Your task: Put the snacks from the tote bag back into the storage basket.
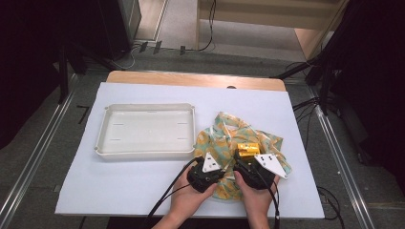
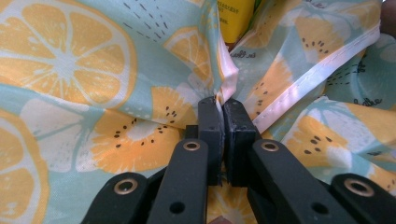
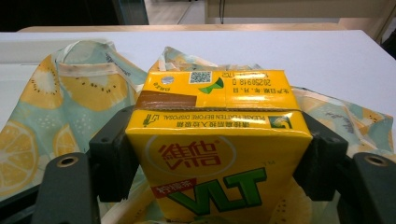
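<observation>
A yellow drink carton (image 3: 217, 154) sits squarely between the right gripper's (image 1: 245, 160) two black jaws, which press on its left and right sides; its printed front faces the gripper's camera and its folded top, with a small code square, points away from the jaws. In the high view the carton (image 1: 248, 150) shows as a yellow block just beyond the right gripper's tips, over the middle of a fruit-print cloth bag (image 1: 239, 138).

The bag, pale green with orange citrus slices, lies crumpled under and around both grippers. The left gripper (image 2: 223, 112) is clenched on a fold of this fabric (image 2: 140, 93): its jaws meet with a pinched ridge of cloth and a white hemmed edge rising from between them. A strip of the yellow carton (image 2: 236, 18) shows past that ridge, beyond the left jaws' tips.

The person's two hands hold the grippers side by side, the left gripper (image 1: 211, 164) just beside the right one. Well to the left of the left gripper's jaws a white rectangular tray (image 1: 107, 138) rests on the white table cover (image 1: 119, 191).
</observation>
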